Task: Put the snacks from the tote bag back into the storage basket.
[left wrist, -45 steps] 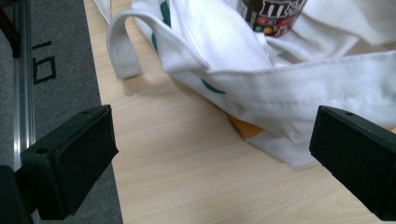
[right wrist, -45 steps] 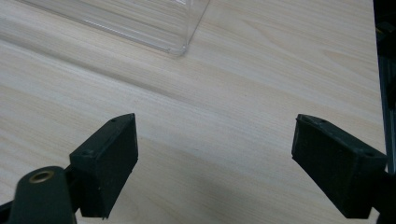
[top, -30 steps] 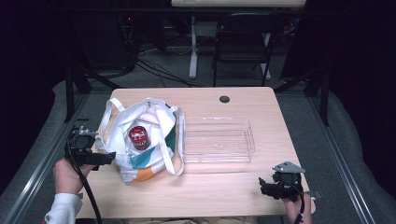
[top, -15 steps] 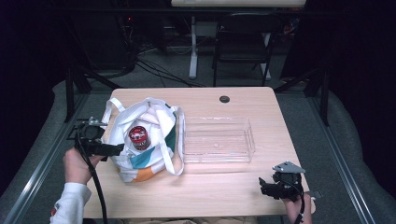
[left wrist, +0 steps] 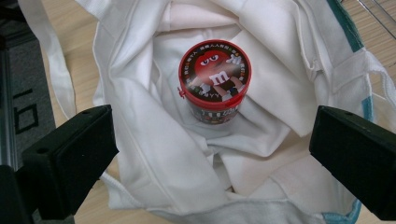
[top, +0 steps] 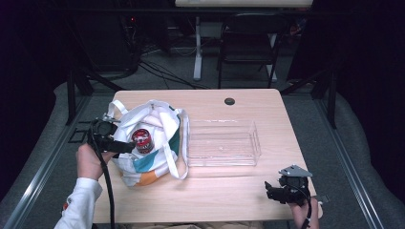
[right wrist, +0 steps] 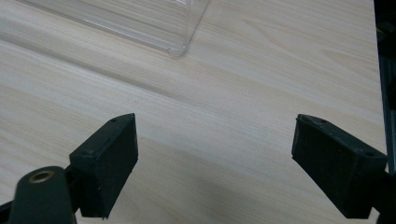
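One candy tub (left wrist: 214, 80) in one cloth bag (left wrist: 154, 154), one clear tray (top: 222, 143) alongside; my left gripper (left wrist: 210, 149) hovers wide open above the tub, my right gripper (right wrist: 215, 163) idles agape, empty, near the table's (top: 239, 191) front right corner.

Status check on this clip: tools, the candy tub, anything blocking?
Left tool open, over the bag mouth. Right tool open, idle above bare table. Candy tub upright inside white tote bag, ungripped. Bag folds crowd the tub; clear tray beside bag.
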